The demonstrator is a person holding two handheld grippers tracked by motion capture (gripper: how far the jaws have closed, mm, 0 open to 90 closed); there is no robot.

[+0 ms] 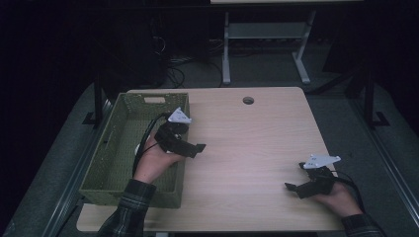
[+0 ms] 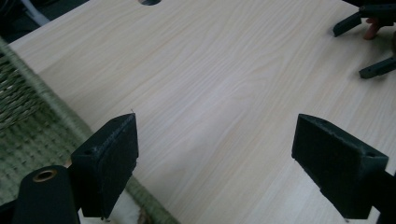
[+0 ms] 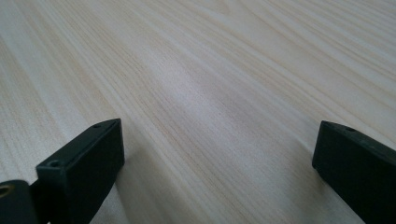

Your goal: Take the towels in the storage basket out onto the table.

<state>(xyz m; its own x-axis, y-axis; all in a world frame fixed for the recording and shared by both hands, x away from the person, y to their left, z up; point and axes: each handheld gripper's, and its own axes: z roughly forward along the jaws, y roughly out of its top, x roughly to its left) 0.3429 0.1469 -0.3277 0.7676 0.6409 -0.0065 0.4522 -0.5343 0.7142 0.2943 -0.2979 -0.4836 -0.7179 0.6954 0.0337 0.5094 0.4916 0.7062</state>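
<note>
At the near right corner of the worktop (image 1: 257,148), the person's right hand (image 1: 341,197) rests low on the pale wood and holds the right gripper (image 1: 296,180). Its black jaws point toward the middle of the worktop and stand spread wide apart with nothing between them. In the right gripper view the same jaws rise from the bottom corners, and bare wood grain lies in the gap. A grey three-cornered plate (image 1: 321,160) sits on top of this gripper, and its cable trails back past the wrist.

Along the near left edge, a plaid sleeve (image 1: 126,212) leads to the left hand (image 1: 153,163), which reaches over the right wall of a green woven basket (image 1: 99,168). The basket lies lengthwise along the left edge of the worktop, from the near edge almost to the far one. The left gripper (image 1: 197,148) juts past the basket's wall over the bare wood, tips pointing right. Its jaws are also spread wide, gripping nothing. In the left gripper view the basket rim crosses the lower left corner, and the right gripper appears small at the top right.

Near the far edge, a round cable hole (image 1: 248,100) pierces the worktop. Beyond it stand the white legs of another table (image 1: 226,49) in a dark room.
</note>
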